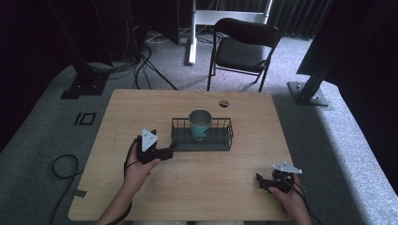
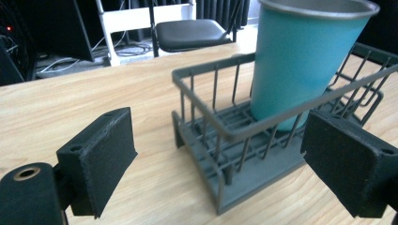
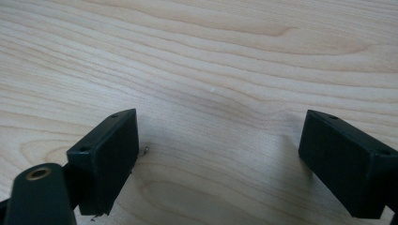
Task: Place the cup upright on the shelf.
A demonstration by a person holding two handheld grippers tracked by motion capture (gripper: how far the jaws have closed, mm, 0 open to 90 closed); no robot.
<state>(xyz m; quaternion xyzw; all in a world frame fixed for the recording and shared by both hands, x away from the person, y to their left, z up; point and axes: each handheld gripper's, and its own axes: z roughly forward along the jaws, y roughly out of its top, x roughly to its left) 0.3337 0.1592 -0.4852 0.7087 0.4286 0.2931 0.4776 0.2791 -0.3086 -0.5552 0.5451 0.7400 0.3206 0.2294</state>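
A teal metal cup (image 1: 200, 124) stands upright inside a dark wire basket (image 1: 220, 140) at the table's middle. In the left gripper view the cup (image 2: 300, 61) rises from the basket (image 2: 206, 131) just ahead of the jaws. My left gripper (image 1: 170, 151) is open, its tips close to the basket's left end, with nothing between them. In its own view the left gripper (image 2: 225, 164) has its jaws wide apart. My right gripper (image 1: 261, 180) rests low near the table's front right, open over bare wood (image 3: 220, 154).
The wooden table (image 1: 141, 112) has a round cable hole (image 1: 224, 103) at the back. A black folding chair (image 1: 244, 47) stands beyond the far edge. Cables and stand bases lie on the grey floor (image 1: 33, 136) around it.
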